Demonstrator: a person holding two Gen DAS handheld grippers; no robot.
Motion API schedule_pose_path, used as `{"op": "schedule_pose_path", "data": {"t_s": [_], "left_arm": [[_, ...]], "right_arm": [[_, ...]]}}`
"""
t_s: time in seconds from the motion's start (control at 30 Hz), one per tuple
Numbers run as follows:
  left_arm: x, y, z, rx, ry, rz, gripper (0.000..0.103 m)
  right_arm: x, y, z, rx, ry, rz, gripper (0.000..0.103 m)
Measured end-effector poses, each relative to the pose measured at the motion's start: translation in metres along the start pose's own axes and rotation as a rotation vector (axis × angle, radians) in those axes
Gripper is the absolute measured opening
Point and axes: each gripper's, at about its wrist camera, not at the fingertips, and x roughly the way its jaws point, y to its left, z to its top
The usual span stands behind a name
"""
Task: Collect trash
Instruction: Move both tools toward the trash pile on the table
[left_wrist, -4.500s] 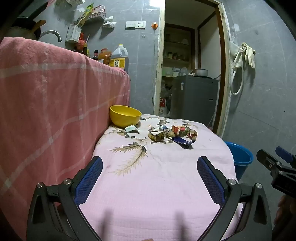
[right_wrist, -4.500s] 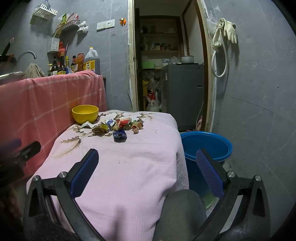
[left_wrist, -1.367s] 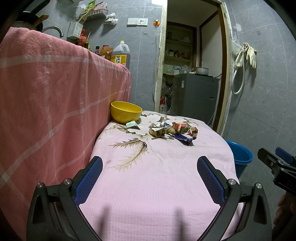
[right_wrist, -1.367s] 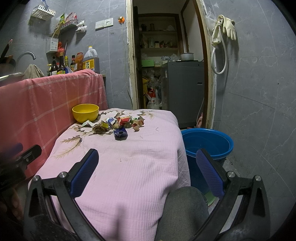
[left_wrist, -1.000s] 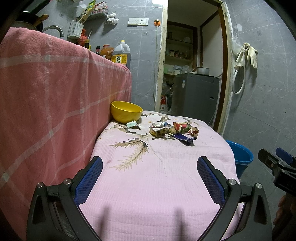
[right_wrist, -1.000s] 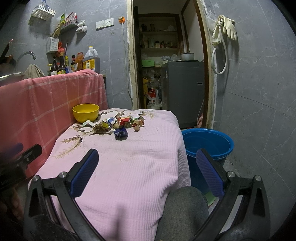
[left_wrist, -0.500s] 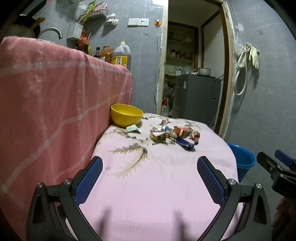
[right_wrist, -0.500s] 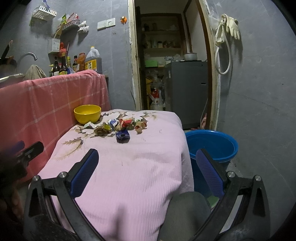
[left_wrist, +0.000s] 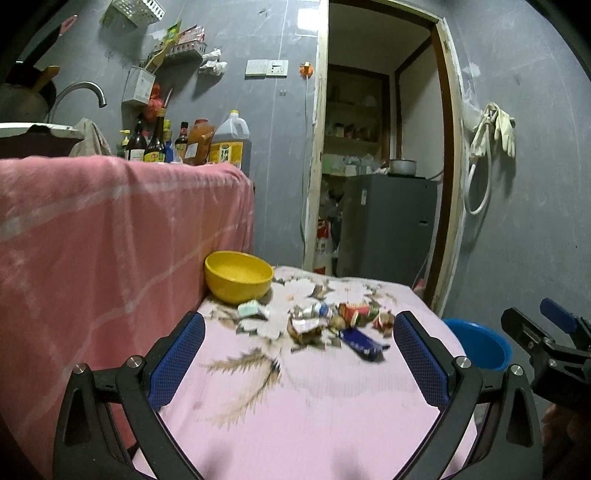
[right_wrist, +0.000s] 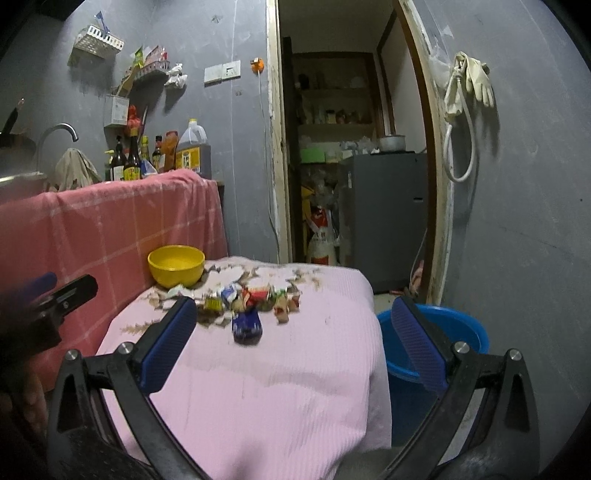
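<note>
Trash (left_wrist: 332, 325) is heaped at the far end of the pink cloth (left_wrist: 295, 417), at about 12 o'clock from both grippers and well apart from them. In the heap a blue wrapper (right_wrist: 246, 325) lies nearest, with a red packet (left_wrist: 354, 311), crumpled brown paper (left_wrist: 304, 328) and a pale green scrap (left_wrist: 248, 308) behind and beside it; finer detail is lost to blur. A yellow bowl (left_wrist: 238, 276) stands at 11 o'clock, just beside the heap and against a red checked drape (left_wrist: 110, 240). A blue bucket (right_wrist: 443, 332) stands on the floor at 2 o'clock in the right wrist view, off the cloth's right edge.

The left gripper (left_wrist: 297, 365) is held spread wide over the near cloth, nothing between its blue pads (left_wrist: 175, 363). The right gripper (right_wrist: 293, 347) is likewise spread wide and empty, its right pad seen in front of the bucket. Each gripper is glimpsed at the edge of the other's view. Bottles (left_wrist: 177, 142) stand on the counter above the drape, at 10 o'clock.
</note>
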Motion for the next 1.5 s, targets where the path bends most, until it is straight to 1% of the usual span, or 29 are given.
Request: {"op": "schedule_pose_path", "data": {"t_s": [0.33, 0.47, 0.53, 0.6, 0.67, 0.87, 0.97, 1.1, 1.13, 1.23, 1.3, 1.4, 1.5], "left_arm": [[0.042, 0.009, 0.017, 0.004, -0.043, 0.014, 0.1], [0.061, 0.014, 0.02, 0.0, -0.044, 0.012, 0.1], [0.073, 0.017, 0.02, -0.003, -0.035, 0.004, 0.1], [0.083, 0.019, 0.02, -0.005, -0.015, -0.008, 0.1], [0.097, 0.021, 0.018, -0.005, 0.022, -0.011, 0.1], [0.134, 0.029, 0.008, -0.039, 0.165, -0.024, 0.1], [0.149, 0.033, 0.003, -0.07, 0.24, -0.049, 0.099], [0.168, 0.035, -0.003, -0.098, 0.343, -0.079, 0.099], [0.173, 0.036, -0.005, -0.109, 0.371, -0.09, 0.098], [0.183, 0.038, -0.01, -0.14, 0.425, -0.121, 0.094], [0.187, 0.04, -0.011, -0.161, 0.45, -0.133, 0.092], [0.191, 0.043, -0.013, -0.189, 0.474, -0.147, 0.089], [0.197, 0.044, -0.014, -0.203, 0.489, -0.153, 0.088]], "right_arm": [[0.047, 0.003, 0.021, -0.02, -0.058, 0.019, 0.103], [0.071, 0.007, 0.024, -0.03, -0.051, 0.025, 0.103], [0.084, 0.008, 0.022, -0.038, -0.03, 0.029, 0.103], [0.098, 0.01, 0.019, -0.051, 0.005, 0.033, 0.103], [0.115, 0.012, 0.014, -0.059, 0.058, 0.036, 0.103], [0.146, 0.014, -0.002, -0.066, 0.185, 0.069, 0.103], [0.157, 0.02, -0.011, -0.11, 0.257, 0.095, 0.103], [0.169, 0.026, -0.024, -0.13, 0.346, 0.133, 0.103], [0.172, 0.028, -0.027, -0.131, 0.367, 0.14, 0.103], [0.183, 0.031, -0.033, -0.139, 0.428, 0.163, 0.103], [0.19, 0.034, -0.038, -0.142, 0.466, 0.172, 0.099], [0.204, 0.039, -0.046, -0.152, 0.537, 0.191, 0.09], [0.215, 0.044, -0.052, -0.171, 0.585, 0.209, 0.085]]}}
